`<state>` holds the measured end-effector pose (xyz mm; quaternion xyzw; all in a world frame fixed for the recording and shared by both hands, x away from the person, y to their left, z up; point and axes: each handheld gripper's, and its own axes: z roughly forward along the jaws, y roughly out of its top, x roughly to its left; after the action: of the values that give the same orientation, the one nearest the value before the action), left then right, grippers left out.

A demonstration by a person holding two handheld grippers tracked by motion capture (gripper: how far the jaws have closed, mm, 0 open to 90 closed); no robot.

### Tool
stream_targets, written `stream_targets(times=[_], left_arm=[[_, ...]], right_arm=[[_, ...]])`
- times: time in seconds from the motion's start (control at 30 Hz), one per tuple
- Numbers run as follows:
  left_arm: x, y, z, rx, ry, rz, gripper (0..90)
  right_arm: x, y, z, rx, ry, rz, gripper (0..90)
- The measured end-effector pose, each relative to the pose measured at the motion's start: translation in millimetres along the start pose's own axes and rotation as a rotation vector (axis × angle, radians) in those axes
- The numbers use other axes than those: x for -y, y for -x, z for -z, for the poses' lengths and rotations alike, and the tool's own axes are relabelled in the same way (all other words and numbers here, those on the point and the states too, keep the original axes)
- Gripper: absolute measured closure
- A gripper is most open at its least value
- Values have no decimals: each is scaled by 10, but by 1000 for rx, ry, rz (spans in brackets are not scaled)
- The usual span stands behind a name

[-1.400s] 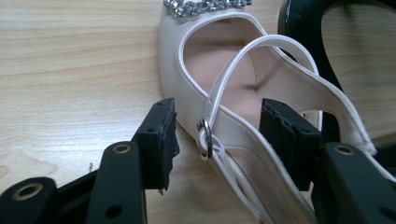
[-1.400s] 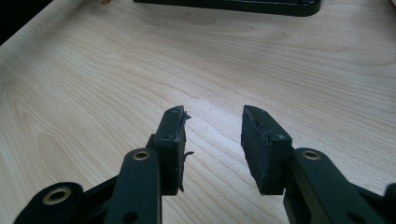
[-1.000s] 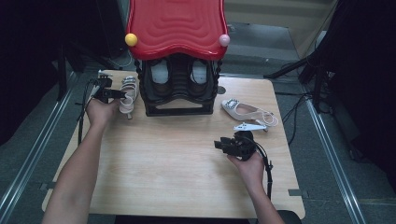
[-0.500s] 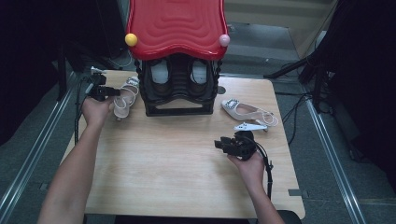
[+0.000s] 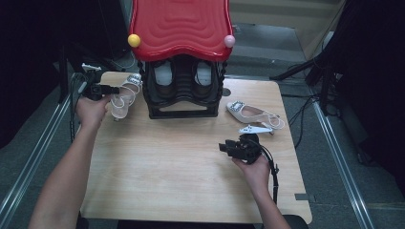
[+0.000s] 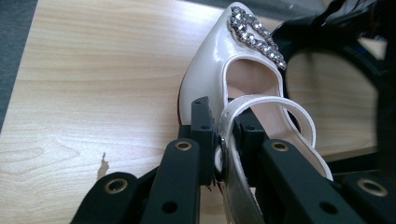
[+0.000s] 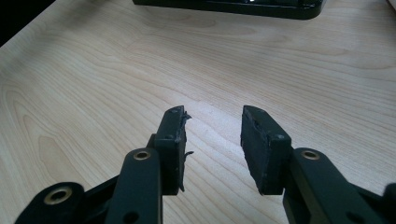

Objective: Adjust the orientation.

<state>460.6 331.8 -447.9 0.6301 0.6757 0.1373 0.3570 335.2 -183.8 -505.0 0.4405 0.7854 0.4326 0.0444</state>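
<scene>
My left gripper (image 5: 102, 89) is shut on the heel strap of a white sandal (image 5: 123, 95) at the table's far left, beside the black shoe rack (image 5: 184, 112). In the left gripper view the jaws (image 6: 223, 135) pinch the strap, and the sandal (image 6: 210, 79) points away with its rhinestone buckle (image 6: 257, 30) at the toe. The matching sandal (image 5: 250, 113) lies on the table right of the rack. My right gripper (image 5: 227, 147) rests low over the wood at the right. Its jaws (image 7: 212, 135) are open with nothing between them.
The rack has a red wavy top (image 5: 181, 28) with a yellow ball (image 5: 134, 40) and a pink ball (image 5: 229, 41), and holds a pair of shoes (image 5: 165, 74) inside. Its base (image 7: 224, 7) lies ahead of my right gripper. Bare wood table (image 5: 157, 162) spreads in front.
My left gripper has shifted slightly left and back, swinging the sandal so its toe points toward the rack's left side. The right gripper has not moved.
</scene>
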Motion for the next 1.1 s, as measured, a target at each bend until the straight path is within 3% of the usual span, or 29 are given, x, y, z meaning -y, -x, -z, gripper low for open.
stream_targets(times=[0.1,0.53,0.7,1.1], left_arm=[[-81,59,104,-8,11,-17,824],[-430,264,582,48,83,-21,823],[-560,339,750,43,111,-23,823],[-826,417,1129,73,109,-35,822]], right_arm=[[0,-1,1,1,0,0,619],[-4,-2,12,-4,4,-4,618],[-4,-4,7,-4,2,-2,618],[-3,1,6,-4,-1,-5,617]])
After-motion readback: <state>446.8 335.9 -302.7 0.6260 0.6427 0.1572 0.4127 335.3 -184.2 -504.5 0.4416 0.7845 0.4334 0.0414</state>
